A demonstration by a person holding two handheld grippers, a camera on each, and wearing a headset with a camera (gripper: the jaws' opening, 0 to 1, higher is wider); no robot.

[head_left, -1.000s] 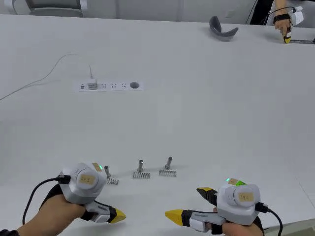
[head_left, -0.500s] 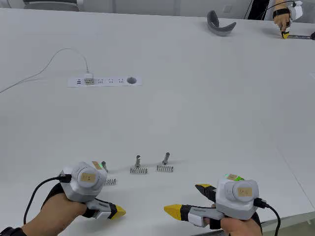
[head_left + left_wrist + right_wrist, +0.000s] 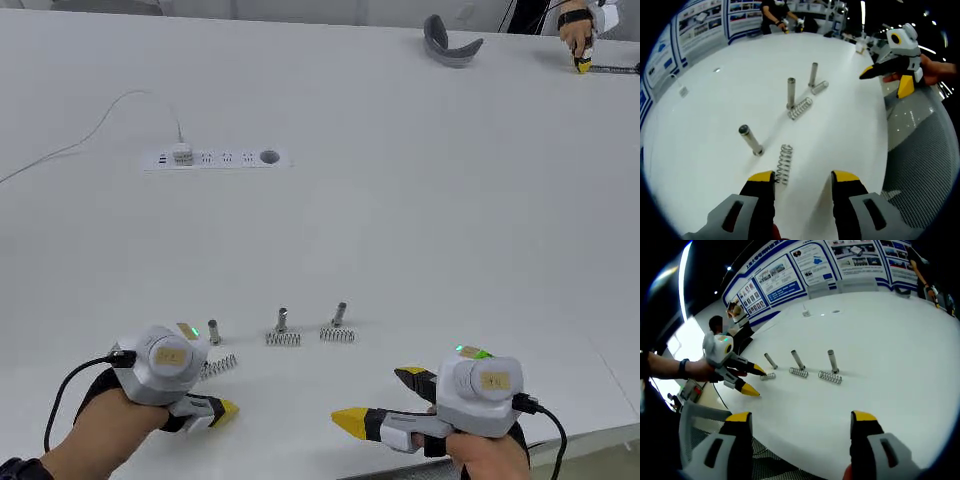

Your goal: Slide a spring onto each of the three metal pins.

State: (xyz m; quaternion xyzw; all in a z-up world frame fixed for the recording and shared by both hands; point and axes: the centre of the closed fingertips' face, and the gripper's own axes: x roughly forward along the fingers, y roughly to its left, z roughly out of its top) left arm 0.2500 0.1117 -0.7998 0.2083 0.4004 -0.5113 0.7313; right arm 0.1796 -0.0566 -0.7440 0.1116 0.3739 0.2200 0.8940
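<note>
Three short metal pins stand upright in a row on the white table: left pin (image 3: 213,331), middle pin (image 3: 282,319), right pin (image 3: 339,313). A loose spring lies in front of each: left spring (image 3: 219,366), middle spring (image 3: 283,339), right spring (image 3: 337,335). My left gripper (image 3: 215,390) is open just short of the left spring (image 3: 784,163), with nothing between its fingers (image 3: 762,177). My right gripper (image 3: 380,398) is open and holds nothing, near the front edge, with the pins (image 3: 798,359) well ahead of it. The left gripper (image 3: 755,381) also appears in the right gripper view.
A white power strip (image 3: 215,158) with a plugged cable lies mid-table on the left. A grey curved object (image 3: 450,45) sits at the far side. A person's hand with another gripper (image 3: 580,30) works at the far right corner. The table's front edge (image 3: 600,430) runs close to my right hand.
The left gripper has shifted slightly left and towards me, so the left spring shows in full. The right gripper has hardly moved. Both stay open.
</note>
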